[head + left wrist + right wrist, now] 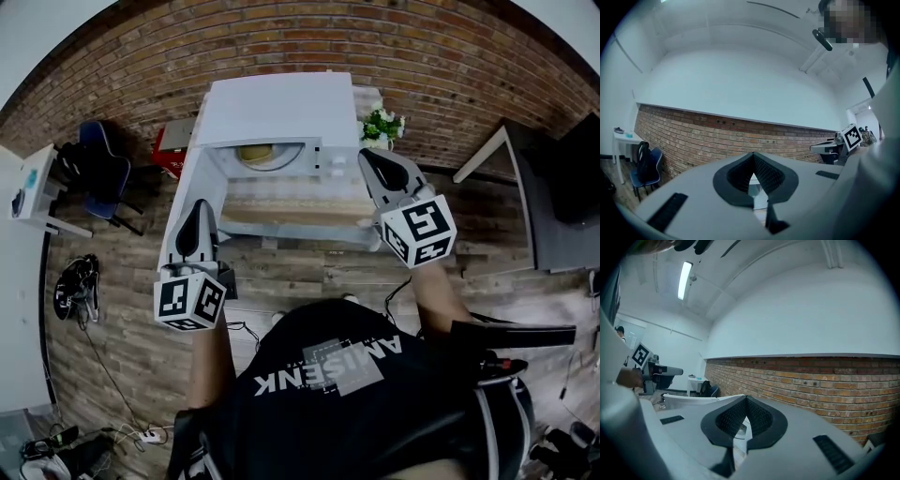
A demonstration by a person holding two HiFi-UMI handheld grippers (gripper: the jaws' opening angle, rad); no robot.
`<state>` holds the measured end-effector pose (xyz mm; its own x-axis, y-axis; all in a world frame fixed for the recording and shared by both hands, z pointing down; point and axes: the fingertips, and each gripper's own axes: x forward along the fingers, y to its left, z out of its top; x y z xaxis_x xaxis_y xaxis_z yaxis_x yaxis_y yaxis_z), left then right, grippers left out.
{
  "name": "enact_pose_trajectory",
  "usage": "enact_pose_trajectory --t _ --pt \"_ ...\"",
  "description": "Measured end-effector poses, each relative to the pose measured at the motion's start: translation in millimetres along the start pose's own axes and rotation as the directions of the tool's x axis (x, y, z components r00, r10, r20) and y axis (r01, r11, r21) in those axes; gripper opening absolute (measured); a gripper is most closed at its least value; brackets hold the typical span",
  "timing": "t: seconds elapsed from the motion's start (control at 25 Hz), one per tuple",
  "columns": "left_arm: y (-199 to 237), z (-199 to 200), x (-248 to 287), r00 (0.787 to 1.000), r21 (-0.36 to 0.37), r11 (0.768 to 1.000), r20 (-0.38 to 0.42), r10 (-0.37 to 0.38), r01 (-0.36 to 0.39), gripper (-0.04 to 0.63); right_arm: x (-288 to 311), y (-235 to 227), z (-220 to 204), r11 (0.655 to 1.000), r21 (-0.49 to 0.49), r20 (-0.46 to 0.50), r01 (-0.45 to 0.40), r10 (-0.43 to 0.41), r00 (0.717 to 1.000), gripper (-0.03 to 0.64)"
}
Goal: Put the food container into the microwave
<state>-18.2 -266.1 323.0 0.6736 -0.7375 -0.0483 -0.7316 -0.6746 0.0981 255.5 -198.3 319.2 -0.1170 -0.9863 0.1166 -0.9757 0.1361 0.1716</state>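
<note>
Seemingly, the food container (255, 153) is being left inside the microwave (272, 108). The left gripper (199, 211) and right gripper (372, 161) are being held before it, fingers pressed together, empty.

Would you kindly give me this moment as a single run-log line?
left tool: shut, empty | right tool: shut, empty | white microwave: open, yellowish item inside

Ahead of me runs a brick wall (412, 47). A potted plant (382, 125) with white flowers stands at the far right corner of the wooden table (281, 214). On the plank floor (122, 319) to my left are a blue chair (101, 171) and a red box (169, 142) by the wall. Cables (108, 375) trail toward the floor's near edge. A small white table (33, 192) stands just beside the chair.
</note>
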Motion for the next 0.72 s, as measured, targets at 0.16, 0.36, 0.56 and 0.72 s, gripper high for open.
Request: enact_pose_trajectory --t 0.16,0.36,0.56,0.72 --pt "-2 1 2 1.0 0.0 1.0 0.004 0.012 -0.012 0.012 1 -5 2 1.0 0.007 0.011 -0.004 0.004 1.0 0.041" --pt "0 -1 -2 1.0 0.0 1.0 0.001 0.025 -0.025 0.012 -1 -11 6 1.0 0.01 0.021 0.004 -0.004 1.0 0.041" --pt "4 1 -7 0.999 -0.001 0.999 0.01 0.038 -0.038 0.012 -1 -4 3 1.0 0.021 0.022 -0.01 0.009 1.0 0.041" --pt "7 7 -13 0.999 0.009 0.999 0.026 0.043 -0.043 0.012 2 2 3 1.0 0.024 0.019 -0.018 0.018 1.0 0.041"
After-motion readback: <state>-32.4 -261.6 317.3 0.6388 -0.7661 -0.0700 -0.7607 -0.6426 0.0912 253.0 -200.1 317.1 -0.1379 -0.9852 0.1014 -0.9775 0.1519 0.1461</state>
